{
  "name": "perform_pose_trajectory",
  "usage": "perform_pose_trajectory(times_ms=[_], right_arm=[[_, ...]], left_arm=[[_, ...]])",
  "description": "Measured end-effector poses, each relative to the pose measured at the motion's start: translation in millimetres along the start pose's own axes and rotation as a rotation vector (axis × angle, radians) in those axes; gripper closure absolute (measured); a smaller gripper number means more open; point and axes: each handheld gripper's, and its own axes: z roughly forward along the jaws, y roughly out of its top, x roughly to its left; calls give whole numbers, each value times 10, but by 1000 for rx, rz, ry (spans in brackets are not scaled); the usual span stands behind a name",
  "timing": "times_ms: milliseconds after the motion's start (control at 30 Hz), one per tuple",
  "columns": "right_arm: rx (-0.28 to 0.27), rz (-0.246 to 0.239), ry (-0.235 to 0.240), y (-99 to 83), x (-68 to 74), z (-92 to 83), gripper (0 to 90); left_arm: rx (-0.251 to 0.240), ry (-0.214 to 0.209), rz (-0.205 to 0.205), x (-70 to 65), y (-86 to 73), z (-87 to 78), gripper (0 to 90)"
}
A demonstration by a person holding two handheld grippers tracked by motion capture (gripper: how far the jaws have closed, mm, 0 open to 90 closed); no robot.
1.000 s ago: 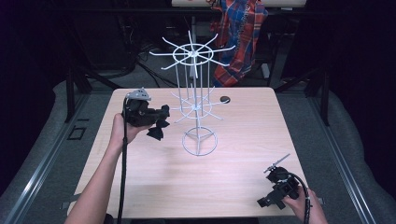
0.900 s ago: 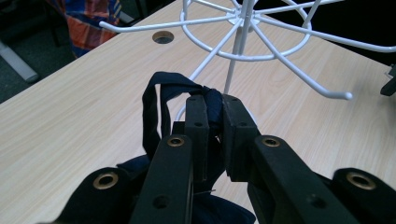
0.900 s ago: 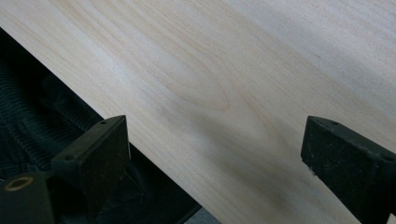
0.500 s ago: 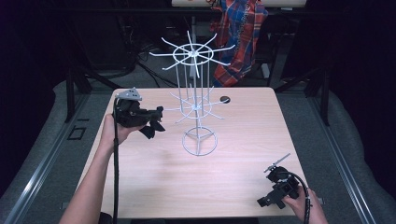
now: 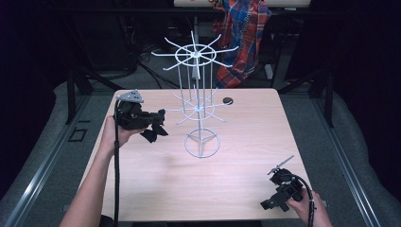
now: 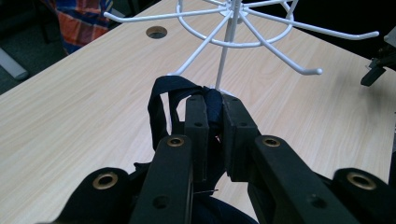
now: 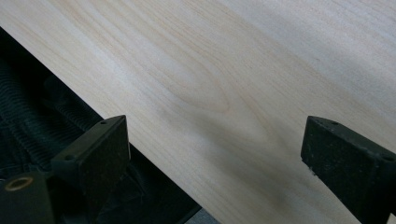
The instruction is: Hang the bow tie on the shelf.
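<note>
Tongs on the left, left of centre in the high view, pinch a dark cloth strap just beside the white wire rack on the counter; right tongs rest at lower right. Left gripper view: the strap is clamped mid-frame before a rack hook, so hanging it looks still undone. Right gripper view: right tongs spread wide over bare wood, holding nothing

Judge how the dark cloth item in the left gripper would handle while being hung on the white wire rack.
The dark cloth item looks floppy: its strap droops in a loop past the left gripper. Probably light. It may snag the white wire rack hooks.
</note>
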Motion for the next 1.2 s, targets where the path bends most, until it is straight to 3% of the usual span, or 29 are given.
perform_pose_trajectory(times_ms=[233,767,1067,1100,1200], right_arm=[[1,1,-1,0,-3,2,75],[4,-3,-1,-6,-7,-1,75],[17,-10,-10,-2,-18,3,75],[-5,8,4,-8,-10,15,75],[20,-11,-17,-7,-24,-2,75]], left_arm=[[-22,16,-11,28,-1,-19,823],[-38,33,6,81,82,4,823],[-31,-33,11,173,83,82,823],[-31,-38,11,176,83,86,823],[-29,-47,15,166,87,96,823]])
